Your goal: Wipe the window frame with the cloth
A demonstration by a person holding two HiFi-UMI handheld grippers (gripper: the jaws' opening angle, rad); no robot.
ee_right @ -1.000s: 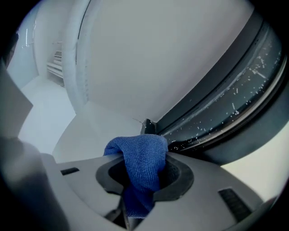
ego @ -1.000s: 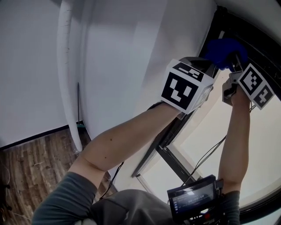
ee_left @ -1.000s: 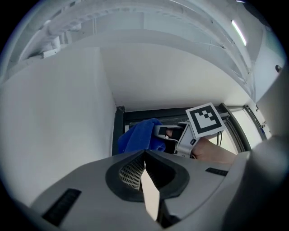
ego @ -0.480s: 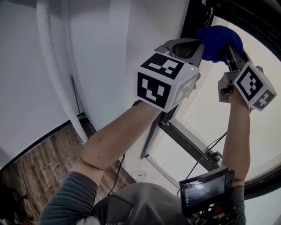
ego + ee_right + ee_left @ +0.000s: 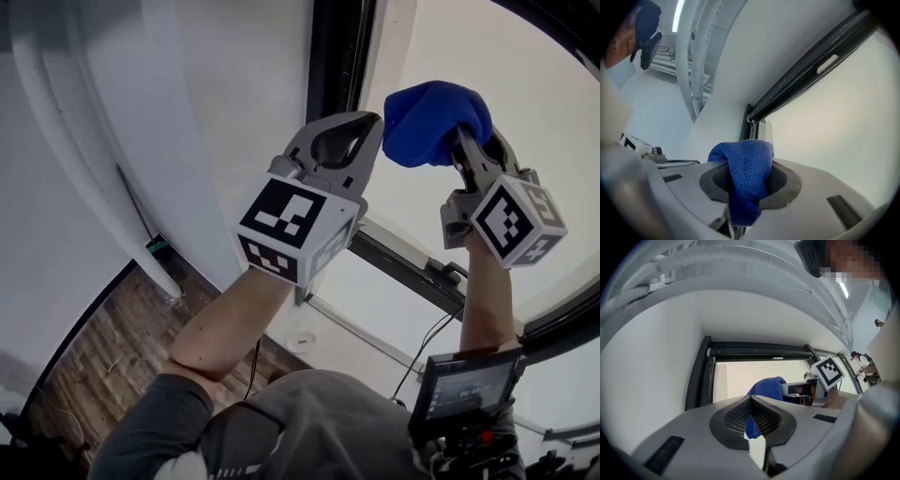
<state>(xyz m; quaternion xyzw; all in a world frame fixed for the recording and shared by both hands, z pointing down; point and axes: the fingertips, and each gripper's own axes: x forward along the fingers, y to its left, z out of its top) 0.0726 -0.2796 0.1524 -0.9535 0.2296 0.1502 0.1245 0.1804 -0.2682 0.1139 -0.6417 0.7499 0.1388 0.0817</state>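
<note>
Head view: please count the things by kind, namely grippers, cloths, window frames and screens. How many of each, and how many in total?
Grippers: 2, the left gripper and the right gripper
Cloths: 1, the blue cloth
Window frames: 1, the window frame
Screens: 1, the screen
Total: 5

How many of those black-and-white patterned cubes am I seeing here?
2. One cube sits on the left hand-held gripper, centre of the head view; the other cube on the right hand-held gripper, below the blue cloth it grips. None looks hidden.
</note>
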